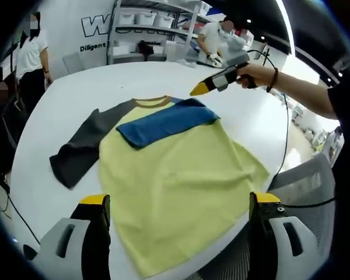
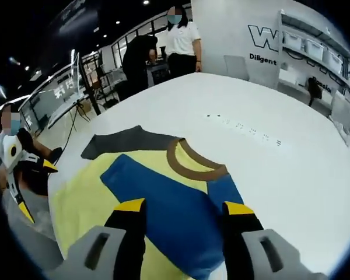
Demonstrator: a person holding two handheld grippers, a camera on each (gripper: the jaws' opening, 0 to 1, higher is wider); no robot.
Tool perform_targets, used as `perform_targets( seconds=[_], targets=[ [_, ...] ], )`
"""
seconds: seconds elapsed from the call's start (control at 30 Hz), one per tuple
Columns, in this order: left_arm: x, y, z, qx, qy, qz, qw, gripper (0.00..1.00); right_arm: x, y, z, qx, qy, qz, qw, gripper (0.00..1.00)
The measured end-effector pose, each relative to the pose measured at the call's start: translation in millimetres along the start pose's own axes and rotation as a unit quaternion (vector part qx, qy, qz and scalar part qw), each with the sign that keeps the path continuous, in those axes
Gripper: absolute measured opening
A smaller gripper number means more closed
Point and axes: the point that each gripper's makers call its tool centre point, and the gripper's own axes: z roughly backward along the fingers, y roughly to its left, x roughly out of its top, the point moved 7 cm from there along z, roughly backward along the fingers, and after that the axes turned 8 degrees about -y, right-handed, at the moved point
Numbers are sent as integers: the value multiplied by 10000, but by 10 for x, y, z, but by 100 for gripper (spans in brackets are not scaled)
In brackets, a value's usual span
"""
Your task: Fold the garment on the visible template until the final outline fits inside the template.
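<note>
White table (image 1: 262,116) holds yellow shirt (image 1: 175,186), blue sleeve (image 1: 166,123) folded across. R gripper (image 1: 199,88) held out above collar, jaws unclear; L gripper (image 1: 178,201) wide open, empty.

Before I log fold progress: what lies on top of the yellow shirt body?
The blue sleeve lies folded across the yellow shirt body, hiding the chest beneath it.

The T-shirt (image 1: 175,186) is soft matt knit cloth, its yellow body finely textured, with blue and dark grey sleeves and a ribbed brown collar (image 2: 189,163). The white desk (image 1: 76,99) looks smooth with a faint sheen. Each tool (image 1: 178,219) looks like hard matt grey plastic, with yellow-tipped black jaws.
</note>
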Motion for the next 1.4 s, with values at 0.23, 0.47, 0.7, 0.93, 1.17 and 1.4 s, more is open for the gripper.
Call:
perform_targets(
  seconds=[0.23,0.47,0.7,0.93,1.17,1.4],
  targets=[
    [-56,-16,33,-3,96,28,9999,99,-149,-284,23,-66,23,-314,9995,46],
    [-154,-67,69,-48,247,76,9997,98,-301,-605,34,-319,191,-565,9977,38],
    [-224,-115,72,-54,362,80,9993,98,-413,-769,-64,-421,273,-576,9971,28],
    [-252,-98,96,-12,422,107,9991,98,-458,-782,-145,-444,429,-527,9967,19],
    [-288,-105,91,-27,511,114,9986,97,-505,-780,-165,-530,637,-288,9961,11],
    [-376,-124,87,-57,605,186,9980,96,-496,-769,-177,-756,781,552,9925,3]
  ],
)
